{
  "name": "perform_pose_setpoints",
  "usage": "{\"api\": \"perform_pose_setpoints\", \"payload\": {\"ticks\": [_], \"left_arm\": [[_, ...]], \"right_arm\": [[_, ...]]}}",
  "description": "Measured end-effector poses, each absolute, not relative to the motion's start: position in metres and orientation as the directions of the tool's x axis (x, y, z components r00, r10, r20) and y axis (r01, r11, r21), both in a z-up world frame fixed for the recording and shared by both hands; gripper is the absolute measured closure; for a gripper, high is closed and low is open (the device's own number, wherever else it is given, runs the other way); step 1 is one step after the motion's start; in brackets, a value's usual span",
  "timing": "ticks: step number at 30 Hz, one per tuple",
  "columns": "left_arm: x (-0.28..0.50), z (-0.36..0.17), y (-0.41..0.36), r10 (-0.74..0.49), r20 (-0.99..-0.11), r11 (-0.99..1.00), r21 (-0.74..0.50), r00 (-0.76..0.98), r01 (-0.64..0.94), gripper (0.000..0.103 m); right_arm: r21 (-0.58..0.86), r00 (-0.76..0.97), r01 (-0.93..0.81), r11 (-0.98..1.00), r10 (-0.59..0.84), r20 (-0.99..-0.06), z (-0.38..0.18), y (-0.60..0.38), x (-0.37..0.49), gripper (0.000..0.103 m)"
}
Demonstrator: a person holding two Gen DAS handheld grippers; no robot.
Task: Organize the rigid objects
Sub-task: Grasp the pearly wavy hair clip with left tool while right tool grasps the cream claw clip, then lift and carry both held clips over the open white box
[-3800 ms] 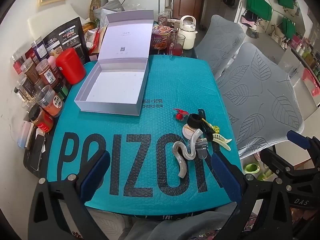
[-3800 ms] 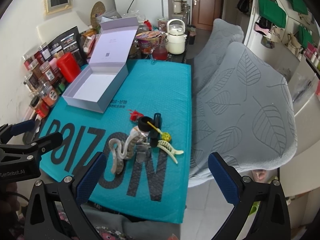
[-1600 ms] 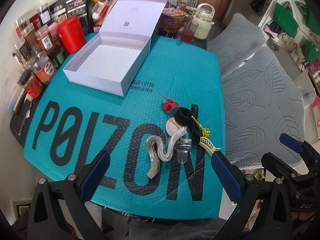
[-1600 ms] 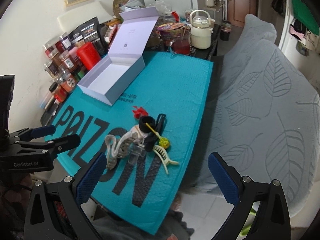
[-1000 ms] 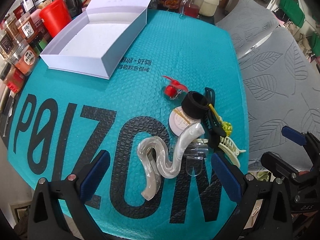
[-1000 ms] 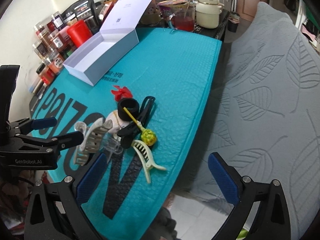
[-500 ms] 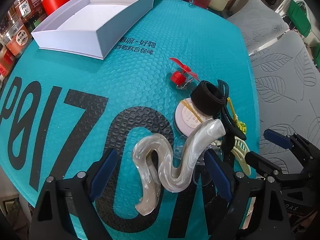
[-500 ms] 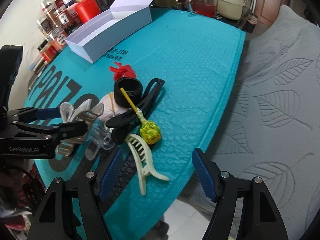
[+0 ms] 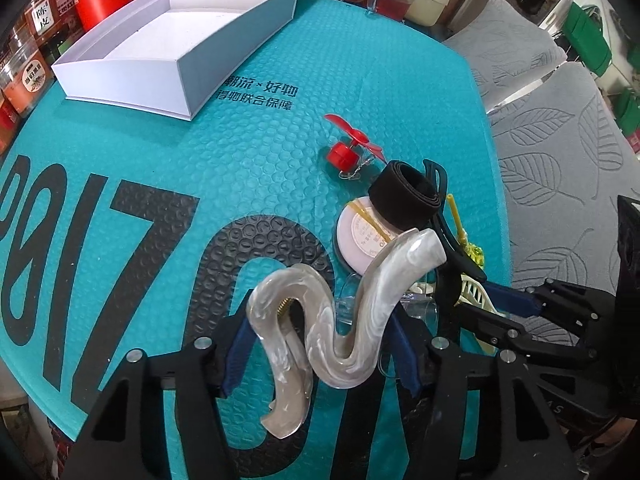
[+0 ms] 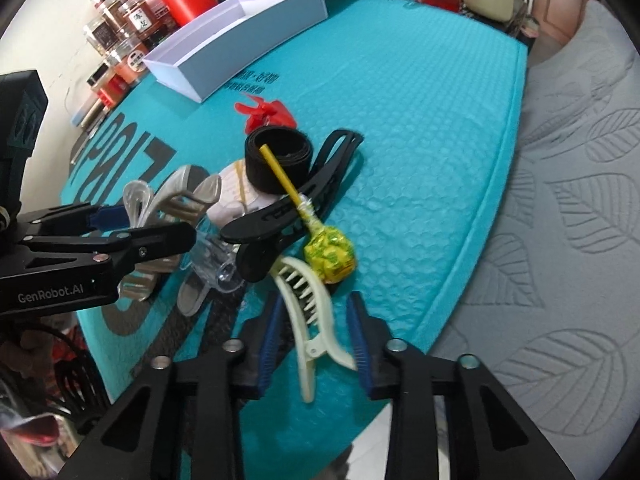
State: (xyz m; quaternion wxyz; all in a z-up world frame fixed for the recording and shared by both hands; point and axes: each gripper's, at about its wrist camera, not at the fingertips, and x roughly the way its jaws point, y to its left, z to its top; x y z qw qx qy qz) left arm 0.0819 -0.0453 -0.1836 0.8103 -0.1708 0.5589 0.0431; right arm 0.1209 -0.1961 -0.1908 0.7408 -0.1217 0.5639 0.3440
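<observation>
Teal bubble-wrap mat (image 9: 248, 152) fills the left wrist view: the open white cardboard box (image 9: 120, 62) holds nothing, and the left gripper (image 9: 320, 354) is closing around the pearly wavy hair claw (image 9: 344, 312).

Right wrist view: the right gripper (image 10: 314, 346) is closing around the cream toothed hair clip (image 10: 310, 316); nothing is sorted yet.

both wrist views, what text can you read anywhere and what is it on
"GenRobot.AI": side of the black left gripper.
"潮流×好物": small dark print on the teal bubble-wrap mat; the line beneath it is too small to be sure of.
Big black letters on the mat: cropped, only partly readable.
"陈皮": label on a clear spice jar.
Other jar labels: too blurred.
</observation>
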Motion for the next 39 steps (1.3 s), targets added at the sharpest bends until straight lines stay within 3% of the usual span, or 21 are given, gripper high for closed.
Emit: {"api": "perform_pose_setpoints", "payload": {"ticks": [5,19,39], "left_arm": [[0.072,-0.179,-0.044,-0.100,-0.923,0.936,-0.214,0.372,-0.281,0.044],[0.037,-0.159,-0.026,-0.066,-0.927,0.904,-0.213,0.369,-0.372,0.044],[-0.010,-0.078,-0.029,0.053,-0.903,0.879,-0.161,0.427,-0.450,0.044]], "right_arm": [[0.140,0.157,-0.700,0.700,0.343,-0.926,-0.190,-0.189,0.109,0.081],[0.218,0.135,-0.641,0.736,0.388,-0.912,-0.170,-0.201,0.099,0.083],[0.314,0.073,-0.673,0.670,0.482,-0.873,-0.120,-0.196,0.070,0.083]]}}
